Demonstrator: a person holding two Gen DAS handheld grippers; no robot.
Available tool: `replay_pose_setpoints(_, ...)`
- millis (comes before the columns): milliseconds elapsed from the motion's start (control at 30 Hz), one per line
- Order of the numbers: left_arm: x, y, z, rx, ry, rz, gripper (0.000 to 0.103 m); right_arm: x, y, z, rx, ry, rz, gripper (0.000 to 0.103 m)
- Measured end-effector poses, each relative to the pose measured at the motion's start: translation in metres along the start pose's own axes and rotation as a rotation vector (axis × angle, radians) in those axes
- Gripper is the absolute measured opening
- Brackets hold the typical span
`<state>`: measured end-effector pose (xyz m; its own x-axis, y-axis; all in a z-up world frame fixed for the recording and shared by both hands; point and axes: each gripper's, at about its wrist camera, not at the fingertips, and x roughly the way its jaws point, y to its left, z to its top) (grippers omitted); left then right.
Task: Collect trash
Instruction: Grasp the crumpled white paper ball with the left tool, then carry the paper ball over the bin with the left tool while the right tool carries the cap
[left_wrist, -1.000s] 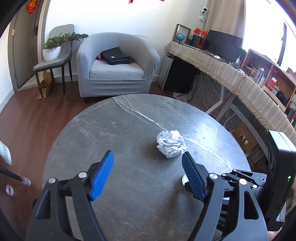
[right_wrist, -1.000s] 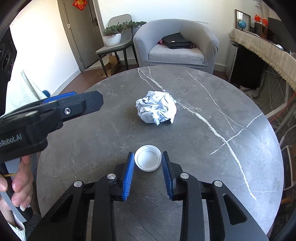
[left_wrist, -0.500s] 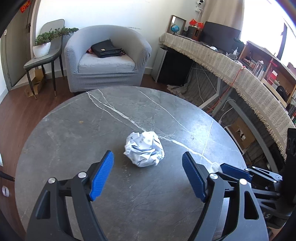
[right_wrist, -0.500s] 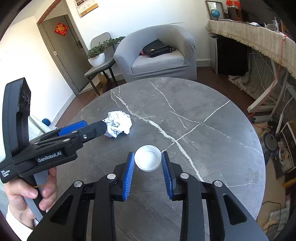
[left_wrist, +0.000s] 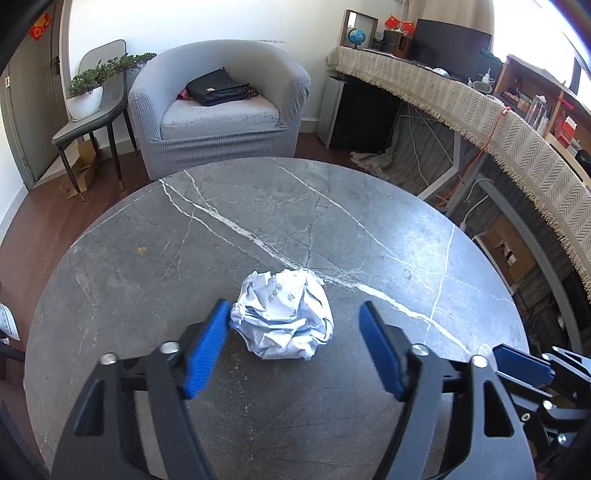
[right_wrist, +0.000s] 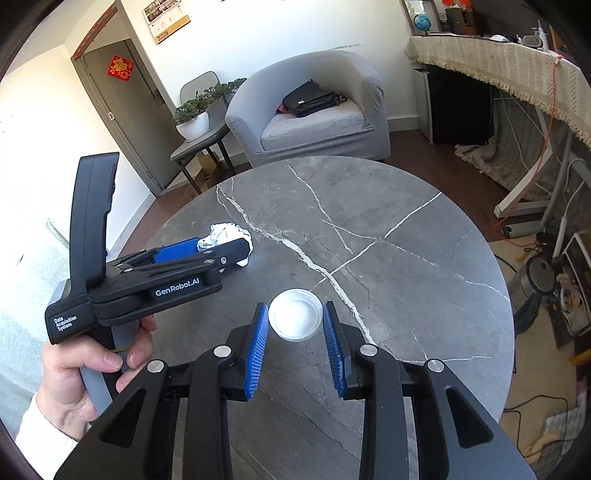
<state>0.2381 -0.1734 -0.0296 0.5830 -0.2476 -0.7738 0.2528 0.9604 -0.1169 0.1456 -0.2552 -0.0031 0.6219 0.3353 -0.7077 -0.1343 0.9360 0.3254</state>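
Closing around a crumpled paper ball (left_wrist: 282, 314), the left gripper (left_wrist: 295, 347) has its jaws partly open: the left blue pad (left_wrist: 207, 350) is just at the ball's side, while the right pad stands clear of it. The ball sits on the round grey marble table (left_wrist: 258, 206), toward the near-left part of the top in the right wrist view, beside a white vein in the stone. A hand (right_wrist: 85, 373) in a white sleeve grips the left gripper's handle. Further right, the right gripper (right_wrist: 295, 347) has its jaws narrowly apart on a white plastic lid (right_wrist: 295, 319), held at the fingertips with the table's near edge below. Beyond the table's far edge stands a grey armchair (left_wrist: 221, 107).
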Motion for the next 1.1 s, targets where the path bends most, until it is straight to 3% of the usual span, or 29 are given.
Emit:
replay_pose_setpoints(100, -0.002, 0.0, -0.001, 0.002, -0.009, -0.015, 0.056, -0.003, 0.001, 0.0, -0.006, -0.003, 0.006, 0.031)
replay_pose_setpoints(200, -0.01, 0.001, -0.006, -0.012, -0.021, -0.027, 0.055, -0.007, 0.001, -0.001, 0.008, -0.009, 0.053, 0.031)
replay_pose_setpoints(467, -0.035, 0.007, -0.019, -0.031, -0.024, -0.025, 0.055, -0.01, 0.022, -0.005, -0.041, 0.003, 0.054, 0.031)
replay_pose_setpoints(833, -0.08, 0.033, -0.047, -0.035, -0.044, -0.018, 0.054, -0.012, 0.059, -0.01, -0.115, 0.025, 0.046, 0.031)
replay_pose_setpoints(1100, -0.115, 0.07, -0.065, -0.054, -0.069, 0.012, 0.054, 0.002, 0.1, -0.017, -0.139, 0.018, 0.092, 0.031)
